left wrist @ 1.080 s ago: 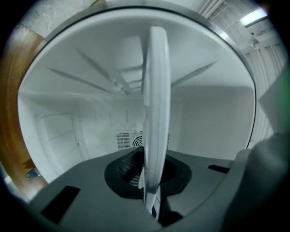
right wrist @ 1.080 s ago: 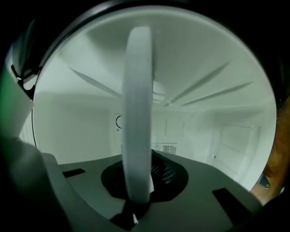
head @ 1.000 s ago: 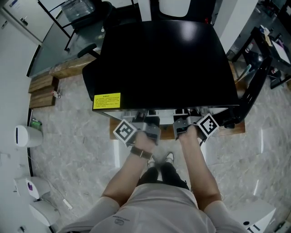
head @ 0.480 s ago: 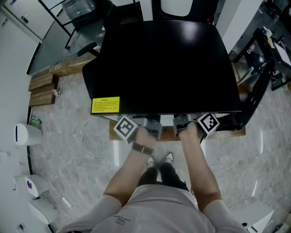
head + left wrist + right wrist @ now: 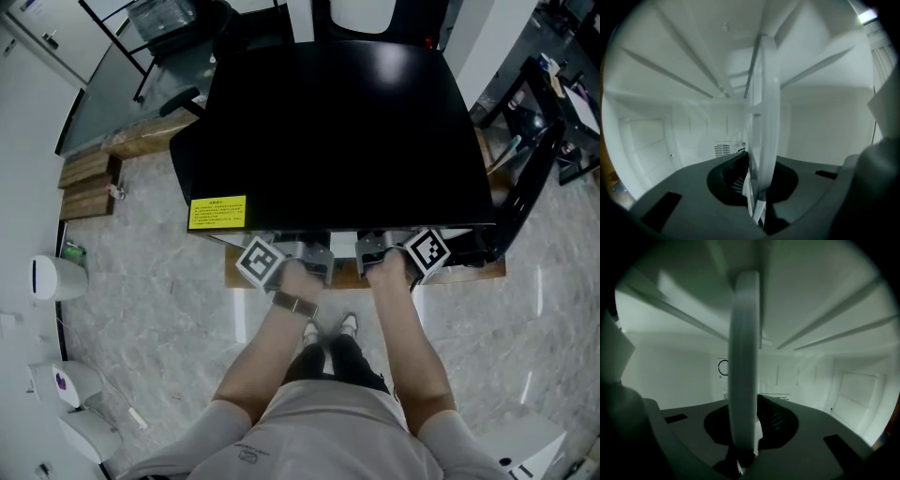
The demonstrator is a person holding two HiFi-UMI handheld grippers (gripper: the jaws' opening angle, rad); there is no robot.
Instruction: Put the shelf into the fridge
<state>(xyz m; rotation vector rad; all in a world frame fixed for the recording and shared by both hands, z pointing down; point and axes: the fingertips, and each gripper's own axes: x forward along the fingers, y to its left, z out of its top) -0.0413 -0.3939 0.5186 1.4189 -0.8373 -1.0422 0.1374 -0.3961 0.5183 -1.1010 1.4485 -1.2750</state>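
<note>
A black fridge [image 5: 337, 131] stands in front of the person, seen from above, with a yellow label [image 5: 217, 212] on its top near the front left corner. Both grippers reach in under the top's front edge, side by side, and only their marker cubes and rear parts show in the head view.

The left gripper [image 5: 757, 187] is clamped on the front edge of the shelf [image 5: 764, 117], a pale translucent panel that runs from between the jaws away into the white inside of the fridge. The right gripper [image 5: 745, 427] is likewise closed on the same edge, further to the right. The shelf lies within the cavity, between side walls with raised rails [image 5: 670, 75]. Whether it sits on a rail cannot be told.

On the back wall are a small vent grille [image 5: 723, 150] and a dark ring [image 5: 723, 367]. The fridge rests on a wooden board [image 5: 242, 272] on a marbled floor [image 5: 159, 309].
</note>
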